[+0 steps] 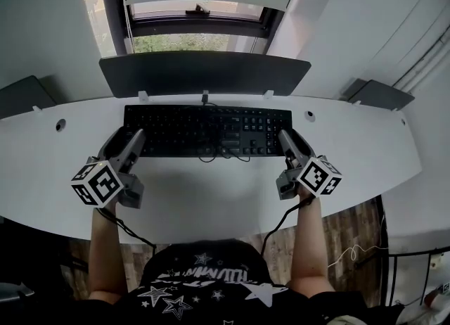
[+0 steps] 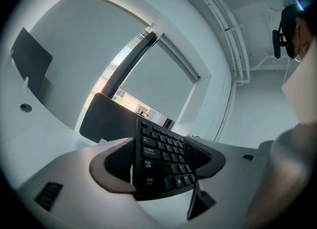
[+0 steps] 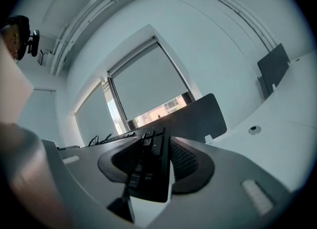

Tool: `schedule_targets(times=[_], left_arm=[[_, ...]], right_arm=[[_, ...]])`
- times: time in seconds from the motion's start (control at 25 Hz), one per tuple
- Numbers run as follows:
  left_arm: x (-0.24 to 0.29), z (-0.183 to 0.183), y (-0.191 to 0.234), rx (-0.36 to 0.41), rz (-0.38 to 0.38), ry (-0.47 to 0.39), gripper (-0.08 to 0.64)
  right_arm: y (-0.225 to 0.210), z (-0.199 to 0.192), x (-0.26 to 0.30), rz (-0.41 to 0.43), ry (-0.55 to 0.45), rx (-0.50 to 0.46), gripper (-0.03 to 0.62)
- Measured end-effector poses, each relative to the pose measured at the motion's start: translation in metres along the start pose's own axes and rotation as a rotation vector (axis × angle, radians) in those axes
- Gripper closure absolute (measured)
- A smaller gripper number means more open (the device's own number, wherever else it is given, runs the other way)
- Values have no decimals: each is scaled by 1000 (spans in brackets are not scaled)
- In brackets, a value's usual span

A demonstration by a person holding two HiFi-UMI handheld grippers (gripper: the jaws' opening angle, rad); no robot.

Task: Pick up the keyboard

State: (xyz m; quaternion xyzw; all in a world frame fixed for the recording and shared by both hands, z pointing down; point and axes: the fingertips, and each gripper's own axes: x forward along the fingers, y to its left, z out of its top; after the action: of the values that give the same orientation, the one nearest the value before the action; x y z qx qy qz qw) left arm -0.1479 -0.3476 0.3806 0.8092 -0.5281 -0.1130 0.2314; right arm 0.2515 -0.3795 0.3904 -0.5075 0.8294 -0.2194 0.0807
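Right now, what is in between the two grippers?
The keyboard spans the gap between the left gripper and the right gripper, each clamped on one end. The head view shows it.

A long white curved desk top (image 1: 211, 197) carries everything. At twelve o'clock a dark grey flat divider panel (image 1: 204, 74) stands along its far edge on small white clips (image 1: 143, 96). A smaller dark grey side panel (image 1: 24, 95) stands at ten o'clock, and a matching dark grey end panel (image 1: 383, 93) stands far out at two o'clock. One round cable hole (image 1: 60, 125) lies near nine o'clock, and a second round hole (image 1: 309, 116) lies at two o'clock. A black plastic keyboard (image 1: 207, 130) spans the middle. Whether it touches the surface cannot be told.
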Motion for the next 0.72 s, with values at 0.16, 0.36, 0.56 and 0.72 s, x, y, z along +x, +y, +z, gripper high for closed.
schedule_targets(times=[0.16, 0.36, 0.56, 0.72], left_arm=[[-4, 6, -4, 11, -16, -34, 241], [-5, 5, -4, 15, -32, -57, 241], [-5, 4, -5, 17, -38, -66, 241], [-7, 7, -7, 16, -39, -79, 241]], right_arm=[[4, 4, -3, 11, -36, -13, 422], [4, 4, -5, 19, -65, -22, 422], [5, 6, -5, 14, -81, -46, 426], [6, 8, -8, 14, -89, -46, 428]])
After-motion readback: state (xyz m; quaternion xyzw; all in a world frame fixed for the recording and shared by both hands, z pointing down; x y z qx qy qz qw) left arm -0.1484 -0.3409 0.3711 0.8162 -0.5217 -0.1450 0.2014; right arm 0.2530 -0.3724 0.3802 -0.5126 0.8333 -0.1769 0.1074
